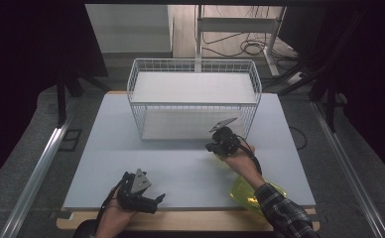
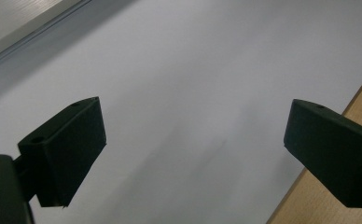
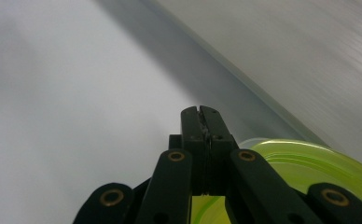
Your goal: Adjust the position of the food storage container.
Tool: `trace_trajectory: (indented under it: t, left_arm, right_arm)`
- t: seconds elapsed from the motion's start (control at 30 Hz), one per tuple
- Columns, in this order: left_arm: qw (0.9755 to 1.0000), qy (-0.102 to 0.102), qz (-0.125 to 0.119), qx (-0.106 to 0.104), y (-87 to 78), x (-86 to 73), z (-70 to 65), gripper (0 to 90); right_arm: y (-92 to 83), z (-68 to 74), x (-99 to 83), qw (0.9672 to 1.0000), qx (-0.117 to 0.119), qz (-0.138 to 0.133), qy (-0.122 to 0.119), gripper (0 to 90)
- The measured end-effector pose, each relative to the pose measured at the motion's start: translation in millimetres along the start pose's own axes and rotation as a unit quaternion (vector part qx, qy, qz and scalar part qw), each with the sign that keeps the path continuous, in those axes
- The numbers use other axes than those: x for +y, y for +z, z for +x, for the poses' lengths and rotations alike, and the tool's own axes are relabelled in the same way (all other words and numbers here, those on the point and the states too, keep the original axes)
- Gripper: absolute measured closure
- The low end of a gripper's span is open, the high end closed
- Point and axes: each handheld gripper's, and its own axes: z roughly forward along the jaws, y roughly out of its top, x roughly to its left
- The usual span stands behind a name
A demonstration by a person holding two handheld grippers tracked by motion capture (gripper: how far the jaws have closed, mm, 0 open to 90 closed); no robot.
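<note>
My left gripper (image 1: 153, 202) rests low over the near left of the grey mat (image 1: 180, 163). In the left gripper view its jaws (image 2: 193, 149) stand wide open over bare mat, with nothing between them. My right gripper (image 1: 216, 148) hovers in front of the white wire basket (image 1: 193, 99), near its right corner. In the right gripper view its jaws (image 3: 201, 112) are pressed together, and I see nothing between the pads. A translucent yellow-green dish (image 1: 250, 196) lies at the mat's near right edge, partly under the right forearm. That dish (image 3: 309, 163) also appears behind and to the right of the jaws.
The wire basket stands at the back of the mat with a white panel on top. A wooden table edge (image 2: 351, 107) runs along the mat's near side. Metal rails (image 1: 36, 168) flank the table, and cables lie on the floor behind.
</note>
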Motion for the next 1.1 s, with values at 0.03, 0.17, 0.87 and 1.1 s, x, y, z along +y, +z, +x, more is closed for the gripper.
trace_trajectory:
  t: [0.03,0.17,0.87,1.1]
  left_arm:
    - [1.0000,0.000,0.000,0.000,0.6,0.1,-0.5,5.4]
    - [1.0000,0.002,0.002,0.000,0.9,0.1,-1.1,5.4]
    - [1.0000,0.003,0.000,0.003,0.3,1.1,-2.0,5.5]
    - [1.0000,0.007,0.002,0.000,1.7,2.2,-3.6,5.7]
  right_arm:
    - [-5.9,-8.0,-6.7,0.9999,-0.007,-0.002,0.010,88.9]
    - [-16.8,-20.9,-19.4,0.9996,-0.018,-0.004,0.021,88.8]
    - [-69.7,-54.5,-73.9,0.9968,-0.053,-0.008,0.059,88.8]
    - [-108.7,-24.1,-107.8,0.9976,-0.043,-0.030,0.044,88.6]
